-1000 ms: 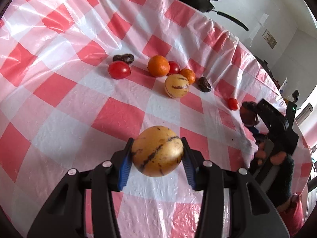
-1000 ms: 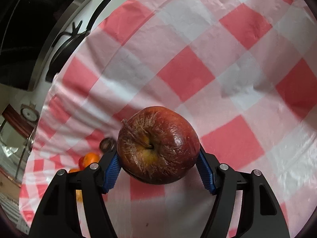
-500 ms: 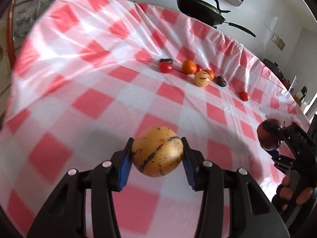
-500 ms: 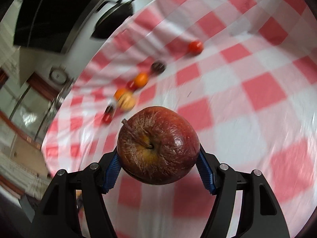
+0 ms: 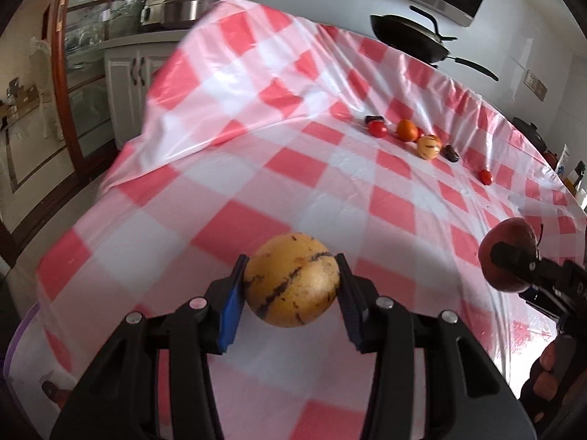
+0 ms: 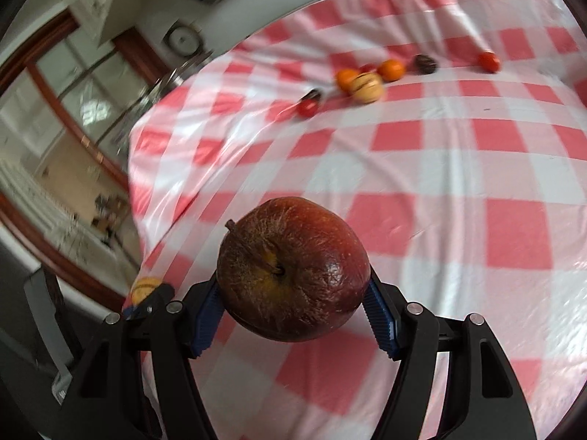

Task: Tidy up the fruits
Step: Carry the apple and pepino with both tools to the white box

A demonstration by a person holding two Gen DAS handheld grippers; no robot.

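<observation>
My left gripper (image 5: 291, 286) is shut on a yellow melon (image 5: 291, 278) with dark streaks, held above the near part of the red-and-white checked tablecloth (image 5: 227, 168). My right gripper (image 6: 293, 289) is shut on a wrinkled dark red apple (image 6: 293, 267); the same apple (image 5: 508, 256) shows at the right edge of the left wrist view. Far across the cloth lies a row of fruit: a second streaked melon (image 5: 428, 145), an orange (image 5: 407, 130), red tomatoes (image 5: 378, 129), dark fruits (image 5: 450, 153) and a lone tomato (image 5: 485, 176).
A black wok (image 5: 411, 38) sits beyond the table's far edge. A wooden glass-door cabinet (image 5: 84, 84) and a metal pot (image 5: 172, 9) stand to the left. The cloth drops off at the left edge. A person's hand (image 5: 550, 377) holds the right gripper.
Both grippers have pulled back from the fruit row, which now looks small and far. The right gripper has rolled, so the row now lies level. Both grips are unchanged.
</observation>
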